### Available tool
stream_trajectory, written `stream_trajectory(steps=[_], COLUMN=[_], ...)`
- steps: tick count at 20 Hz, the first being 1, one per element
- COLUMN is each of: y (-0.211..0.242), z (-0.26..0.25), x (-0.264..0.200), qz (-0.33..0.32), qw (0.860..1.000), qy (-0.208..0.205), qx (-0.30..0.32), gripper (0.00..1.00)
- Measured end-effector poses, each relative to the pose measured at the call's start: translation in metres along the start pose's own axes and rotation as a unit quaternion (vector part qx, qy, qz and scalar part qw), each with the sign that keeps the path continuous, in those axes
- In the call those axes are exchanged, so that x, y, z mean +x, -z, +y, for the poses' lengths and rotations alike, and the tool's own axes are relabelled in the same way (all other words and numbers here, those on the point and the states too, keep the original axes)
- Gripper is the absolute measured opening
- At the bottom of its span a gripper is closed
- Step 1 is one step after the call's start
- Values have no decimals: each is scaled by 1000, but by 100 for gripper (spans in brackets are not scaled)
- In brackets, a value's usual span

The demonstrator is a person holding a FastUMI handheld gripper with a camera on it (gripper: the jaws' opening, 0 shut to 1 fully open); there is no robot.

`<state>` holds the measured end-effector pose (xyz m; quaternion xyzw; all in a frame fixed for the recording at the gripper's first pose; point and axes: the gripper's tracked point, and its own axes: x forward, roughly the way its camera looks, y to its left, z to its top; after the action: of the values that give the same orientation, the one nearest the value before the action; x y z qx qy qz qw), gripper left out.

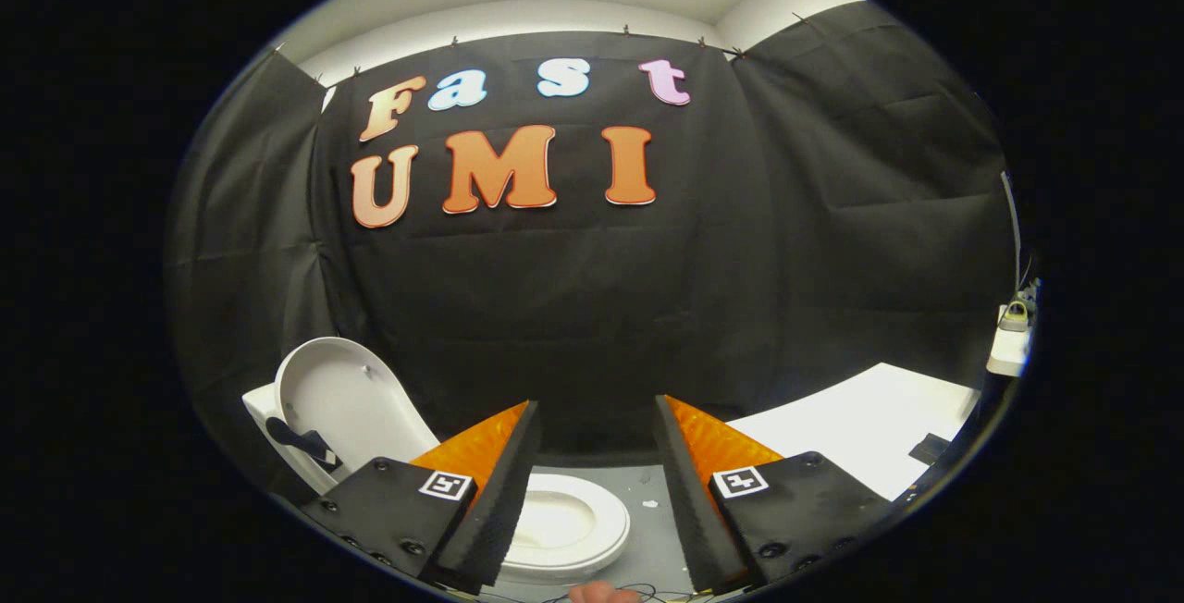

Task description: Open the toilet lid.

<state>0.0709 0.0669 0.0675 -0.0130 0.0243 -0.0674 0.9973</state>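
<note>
The two black foam-lined fingers of the gripper (592,418), with orange ribbed outer faces, stand wide apart with nothing between them. Just below and between their bases sits the glossy white oval toilet seat (566,529), lying flat on its bowl. Beyond the left finger, the smooth white plastic toilet lid (342,399) already stands raised, leaning back against the white tank (264,409), its hollow underside facing forward; a dark patch whose nature is unclear lies low on it. The opening looks done, so the careful move now is to draw the fingers clear without brushing the lid's rim and tipping it forward. The grey floor (652,515) shows beside the bowl, a flat white tabletop (860,418) lies beyond the right finger, and creased black cloth (740,261) walls the booth behind.
</note>
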Motion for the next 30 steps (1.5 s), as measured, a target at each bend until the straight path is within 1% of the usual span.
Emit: stream_trajectory(steps=[2,8,10,12,14,17,18,19,20,24,27,30], y=[1,24,20,19,32,58,70,78,81,80,95,95], z=[-15,-39,-40,-47,-52,-66,-69,-64,-61,-53,-49,-54], x=[-3,-21,-32,-37,-38,-36,-29,-27,-26,-26,-24,-21], qz=[-7,-34,-65,-91,-83,-70,-56,-41,-37,-43,-23,-19], qw=[1000,999,997,995,996,997,997,998,997,997,997,997], qy=[2,-17,-36,-39,-45,-42,-43,-54,-61,-70,-78,-74], qx=[9,9,13,4,-3,8,14,16,14,-6,-6,-2], gripper=[79,76,75,75,75,75,75,75,77,77,77,77])
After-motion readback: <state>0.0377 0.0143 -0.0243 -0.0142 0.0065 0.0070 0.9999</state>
